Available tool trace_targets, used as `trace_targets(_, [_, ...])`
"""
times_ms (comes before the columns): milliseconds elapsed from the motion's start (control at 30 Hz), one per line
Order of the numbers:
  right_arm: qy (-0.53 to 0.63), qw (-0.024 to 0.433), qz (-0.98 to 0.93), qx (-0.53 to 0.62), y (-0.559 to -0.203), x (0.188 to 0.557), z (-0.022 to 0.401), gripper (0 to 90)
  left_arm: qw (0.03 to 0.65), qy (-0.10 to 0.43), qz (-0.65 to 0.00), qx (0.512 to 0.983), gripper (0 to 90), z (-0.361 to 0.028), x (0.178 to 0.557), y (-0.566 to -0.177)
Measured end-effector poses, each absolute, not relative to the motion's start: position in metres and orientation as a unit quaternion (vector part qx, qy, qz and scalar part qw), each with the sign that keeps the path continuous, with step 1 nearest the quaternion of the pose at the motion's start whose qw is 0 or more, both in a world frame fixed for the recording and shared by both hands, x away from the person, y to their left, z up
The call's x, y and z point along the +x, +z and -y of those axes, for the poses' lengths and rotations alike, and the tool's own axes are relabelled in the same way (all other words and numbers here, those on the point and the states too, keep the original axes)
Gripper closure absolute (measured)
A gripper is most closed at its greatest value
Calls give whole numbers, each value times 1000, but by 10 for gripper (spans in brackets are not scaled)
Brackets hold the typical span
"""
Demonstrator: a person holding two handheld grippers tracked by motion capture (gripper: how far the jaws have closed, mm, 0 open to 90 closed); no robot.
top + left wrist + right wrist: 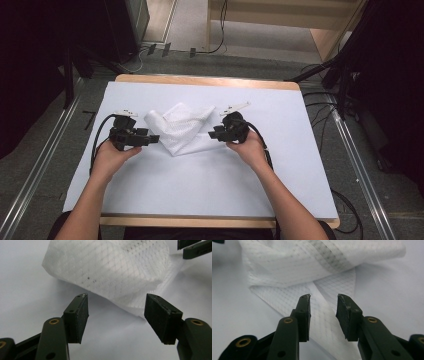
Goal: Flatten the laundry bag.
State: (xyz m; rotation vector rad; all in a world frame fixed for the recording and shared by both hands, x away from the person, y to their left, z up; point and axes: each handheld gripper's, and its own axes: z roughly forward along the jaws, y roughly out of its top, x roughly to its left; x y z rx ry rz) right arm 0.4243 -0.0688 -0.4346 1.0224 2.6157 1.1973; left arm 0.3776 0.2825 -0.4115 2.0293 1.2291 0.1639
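A white mesh-textured cloth (182, 127) lies loosely folded on the white-covered table (210, 185), a little behind its middle. At the cloth's left edge my left gripper (154, 139) stands open; in the left gripper view the jaws (116, 297) are wide apart, with the cloth (112, 267) just beyond them and nothing between. My right gripper (212, 134) sits at the cloth's right side. Its jaws (323, 297) are partly apart over a flat corner of the cloth (312, 262), and the pads press on nothing. The right gripper's tips (192, 247) appear far off in the left gripper view.
The table's wooden edge (205, 80) runs along the back. Black cables (320, 107) trail over the floor at the right, and metal rails (47, 155) lie along both sides. Bare white sheet extends in front of both hands.
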Motion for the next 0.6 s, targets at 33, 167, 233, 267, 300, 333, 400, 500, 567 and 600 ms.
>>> trace_targets(33, [388,47,-856,338,-437,425,70,632,375,63,-480,791,356,-283,380,-412])
trace_targets(167, [382,47,-857,343,-445,427,71,602,382,60,-481,787,336,-281,387,-416])
trace_targets(233, [377,38,-857,348,-452,428,71,588,378,54,-485,787,338,-277,396,-421])
trace_targets(267, [372,36,-859,350,-454,427,70,590,373,52,-488,787,347,-275,398,-424])
trace_targets(300, [370,33,-860,351,-457,427,69,605,366,52,-490,789,369,-273,400,-426])
trace_targets(333, [368,31,-861,348,-459,426,68,625,357,51,-493,792,397,-272,402,-428])
trace_targets(400, [364,30,-864,346,-460,426,67,645,352,47,-496,792,439,-271,403,-430])
trace_targets(500, [355,29,-869,343,-463,421,63,741,343,23,-512,787,597,-268,407,-436])
trace_targets(567, [352,29,-871,342,-463,420,62,782,341,18,-509,790,666,-267,408,-437])
trace_targets(600, [352,29,-871,342,-463,420,62,782,342,19,-511,788,666,-265,407,-437])
